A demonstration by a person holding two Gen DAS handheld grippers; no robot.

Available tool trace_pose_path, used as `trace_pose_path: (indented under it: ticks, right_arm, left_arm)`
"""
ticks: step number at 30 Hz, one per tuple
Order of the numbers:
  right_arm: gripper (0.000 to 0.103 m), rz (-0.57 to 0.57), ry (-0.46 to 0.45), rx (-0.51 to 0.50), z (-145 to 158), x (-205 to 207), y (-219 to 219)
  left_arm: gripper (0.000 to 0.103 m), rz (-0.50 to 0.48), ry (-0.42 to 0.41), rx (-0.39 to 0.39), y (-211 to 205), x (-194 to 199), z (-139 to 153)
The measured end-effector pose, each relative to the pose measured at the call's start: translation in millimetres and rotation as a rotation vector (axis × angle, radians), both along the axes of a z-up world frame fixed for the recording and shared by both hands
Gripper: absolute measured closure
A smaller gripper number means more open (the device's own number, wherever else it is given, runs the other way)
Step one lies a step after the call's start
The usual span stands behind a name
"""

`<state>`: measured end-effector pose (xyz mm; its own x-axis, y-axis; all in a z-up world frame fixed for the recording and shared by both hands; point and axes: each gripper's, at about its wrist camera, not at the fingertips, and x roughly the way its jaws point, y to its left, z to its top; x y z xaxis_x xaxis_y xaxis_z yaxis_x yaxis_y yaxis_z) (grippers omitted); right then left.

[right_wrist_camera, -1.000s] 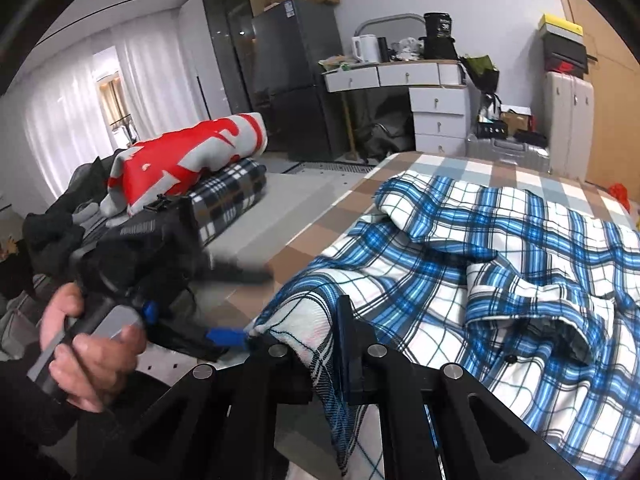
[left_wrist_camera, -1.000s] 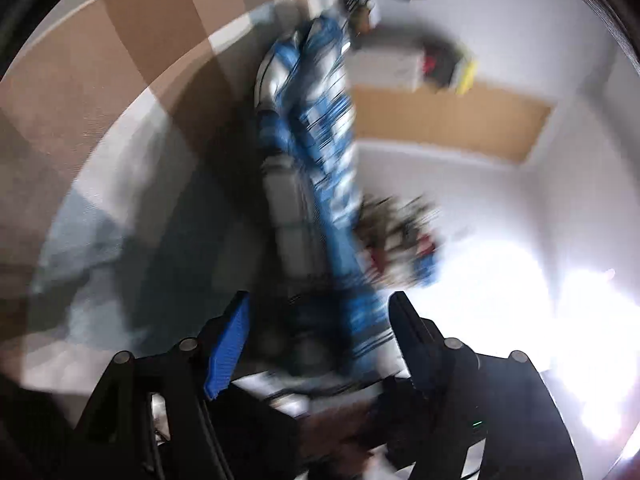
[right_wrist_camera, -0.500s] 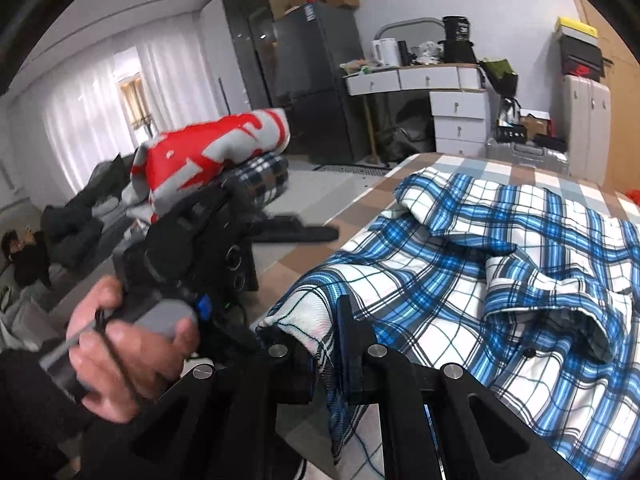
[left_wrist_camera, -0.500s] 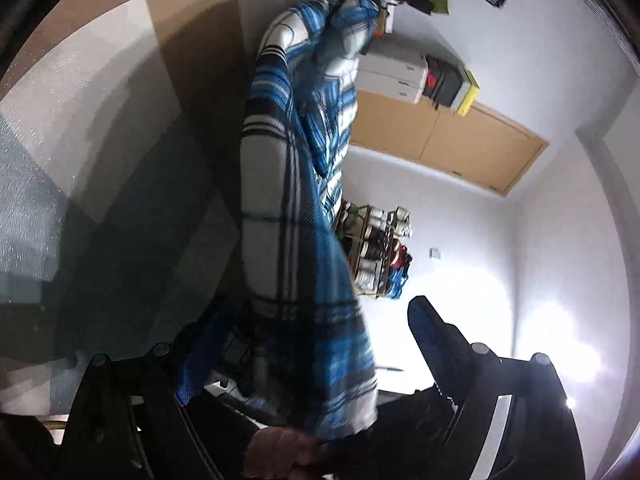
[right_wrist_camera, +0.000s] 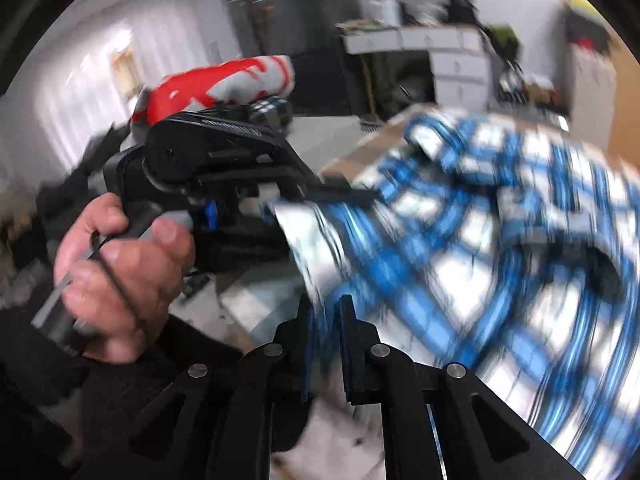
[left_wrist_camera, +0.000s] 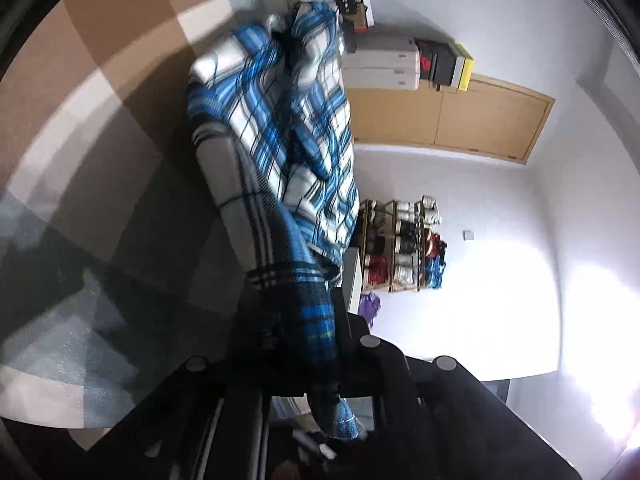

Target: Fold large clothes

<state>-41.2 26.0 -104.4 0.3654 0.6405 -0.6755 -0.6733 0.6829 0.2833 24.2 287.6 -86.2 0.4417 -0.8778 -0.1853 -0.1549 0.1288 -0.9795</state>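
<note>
Left gripper (left_wrist_camera: 292, 300) now clamps shirt (left_wrist_camera: 276, 128)

A blue, white and black plaid shirt (left_wrist_camera: 280, 152) is bunched and partly lifted off a brown-and-white checked surface (left_wrist_camera: 100, 92). One edge is pinched in the left claw (left_wrist_camera: 296, 320), another in the right claw (right_wrist_camera: 324, 320). The cloth is rumpled, folded over itself, and blurred.
</note>
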Motion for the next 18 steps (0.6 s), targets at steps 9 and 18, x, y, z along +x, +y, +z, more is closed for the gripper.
trace_pose_path:
  ticks: [9, 18]
  right_arm:
    - [0.000, -0.134, 0.454, 0.611, -29.0, -10.5, -57.4]
    - [0.000, -0.266, 0.826, 0.990, -90.3, 42.6, -19.3]
  left_arm:
    - [0.100, 0.007, -0.052, -0.091, -10.6, 5.3, 15.1]
    - [0.100, -0.026, -0.055, -0.169, -18.4, 18.3, 24.6]
